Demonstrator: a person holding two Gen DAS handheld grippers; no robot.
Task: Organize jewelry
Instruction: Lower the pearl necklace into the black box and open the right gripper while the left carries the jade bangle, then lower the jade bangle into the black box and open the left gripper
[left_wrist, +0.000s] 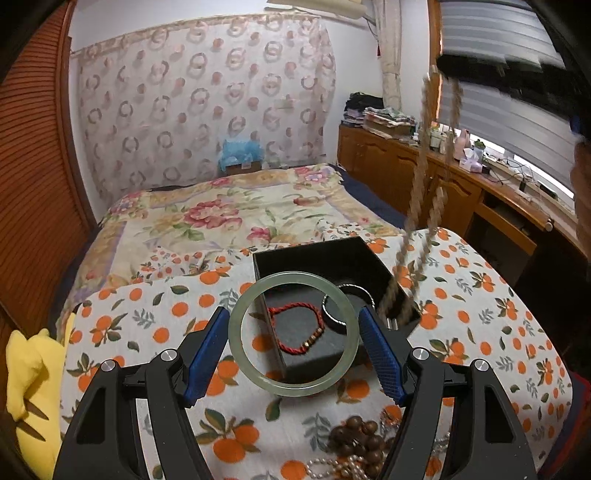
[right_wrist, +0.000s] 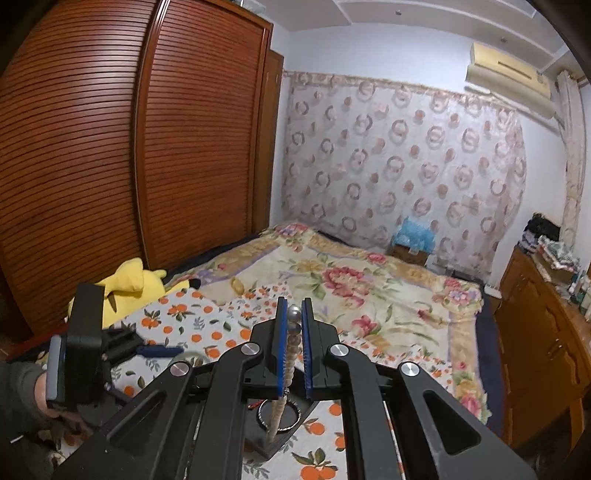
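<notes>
The left gripper (left_wrist: 293, 338) holds a pale green bangle (left_wrist: 243, 345) between its blue pads (left_wrist: 380, 356), clamped on both sides. The bangle hangs in the air just over the near edge of a black box (left_wrist: 332, 258). The box sits on a cloth with oranges (left_wrist: 480, 295) on it. Inside the box lie a red cord bracelet (left_wrist: 291, 349) and, at 3 o'clock from it, a silver ring (left_wrist: 328, 317).

The right gripper (right_wrist: 294, 332) is pinched tight on a bead necklace (right_wrist: 291, 354). In the left view the necklace (left_wrist: 421, 177) hangs down from 1 o'clock into the far right corner of the box.

At 5 o'clock from the bangle, brown beads (left_wrist: 354, 439) and pearls (left_wrist: 332, 467) lie on the cloth. A yellow toy (left_wrist: 29, 373) sits at 9 o'clock.
</notes>
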